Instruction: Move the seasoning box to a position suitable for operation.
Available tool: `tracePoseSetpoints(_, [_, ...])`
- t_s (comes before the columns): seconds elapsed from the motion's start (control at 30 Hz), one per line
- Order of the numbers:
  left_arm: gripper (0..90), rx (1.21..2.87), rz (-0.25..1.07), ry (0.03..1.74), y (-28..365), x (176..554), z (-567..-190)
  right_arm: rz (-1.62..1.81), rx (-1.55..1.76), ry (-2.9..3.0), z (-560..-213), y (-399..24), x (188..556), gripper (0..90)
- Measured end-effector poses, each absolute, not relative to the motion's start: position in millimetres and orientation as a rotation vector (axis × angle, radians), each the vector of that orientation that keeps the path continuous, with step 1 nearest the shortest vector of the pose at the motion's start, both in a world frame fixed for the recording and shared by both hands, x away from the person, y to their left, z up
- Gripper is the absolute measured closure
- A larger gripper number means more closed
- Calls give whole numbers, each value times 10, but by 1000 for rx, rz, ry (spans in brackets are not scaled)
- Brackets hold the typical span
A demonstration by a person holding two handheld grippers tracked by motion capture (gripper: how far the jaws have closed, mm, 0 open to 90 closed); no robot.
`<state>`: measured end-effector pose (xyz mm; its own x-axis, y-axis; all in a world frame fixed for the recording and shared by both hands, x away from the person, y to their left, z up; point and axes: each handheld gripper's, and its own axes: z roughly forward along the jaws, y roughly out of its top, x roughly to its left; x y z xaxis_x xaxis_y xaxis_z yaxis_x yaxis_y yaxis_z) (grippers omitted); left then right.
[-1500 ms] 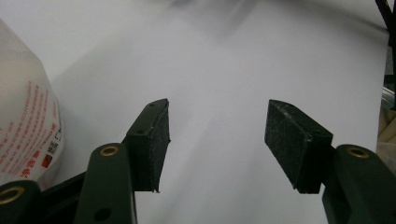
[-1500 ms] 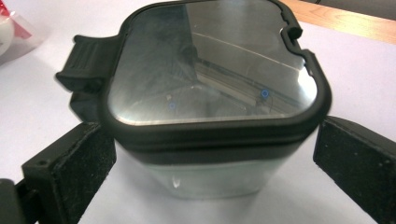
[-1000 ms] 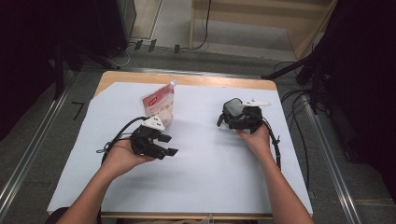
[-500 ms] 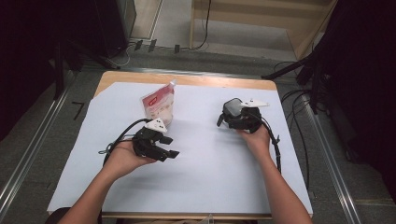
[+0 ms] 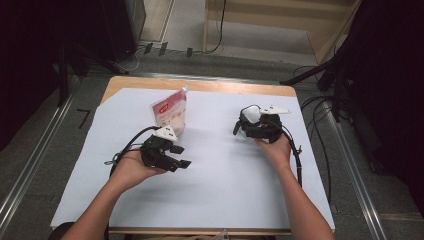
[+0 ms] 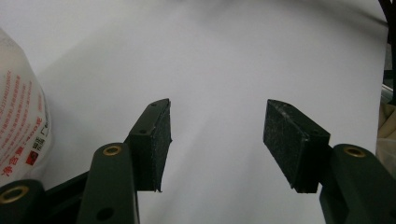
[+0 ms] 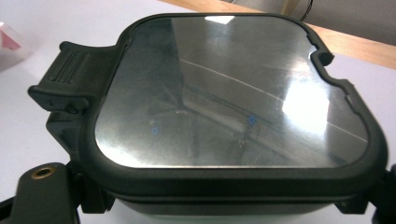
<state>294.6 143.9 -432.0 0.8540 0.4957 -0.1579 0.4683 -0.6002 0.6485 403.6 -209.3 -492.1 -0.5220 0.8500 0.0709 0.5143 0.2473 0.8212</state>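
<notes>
Right now the right gripper (image 5: 246,131) has its fingers clamped across a lidded container (image 7: 233,116) near the table's (image 5: 220,195) far right. Keep it level — the empty left gripper (image 5: 182,156), fingers spread, hovers beside the pouch (image 5: 170,111).

A wooden table (image 5: 210,86) under a white sheet (image 5: 215,180) bears a pouch (image 5: 170,114)

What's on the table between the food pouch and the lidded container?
Nothing: in the high view, bare white sheet separates the pouch from the container.
</notes>
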Motion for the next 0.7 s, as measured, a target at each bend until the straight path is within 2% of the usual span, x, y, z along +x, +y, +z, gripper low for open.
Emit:
tracePoseSetpoints(0.1, [451, 2286, 77, 697, 1444, 2939, -4298, 1181, 1242, 2133, -4869, -2092, 3961, 156])
tracePoseSetpoints(0.7, [443, 2284, 68, 669, 1408, 3006, -4280, 1252, 1201, 2122, -4532, -2122, 3487, 157])
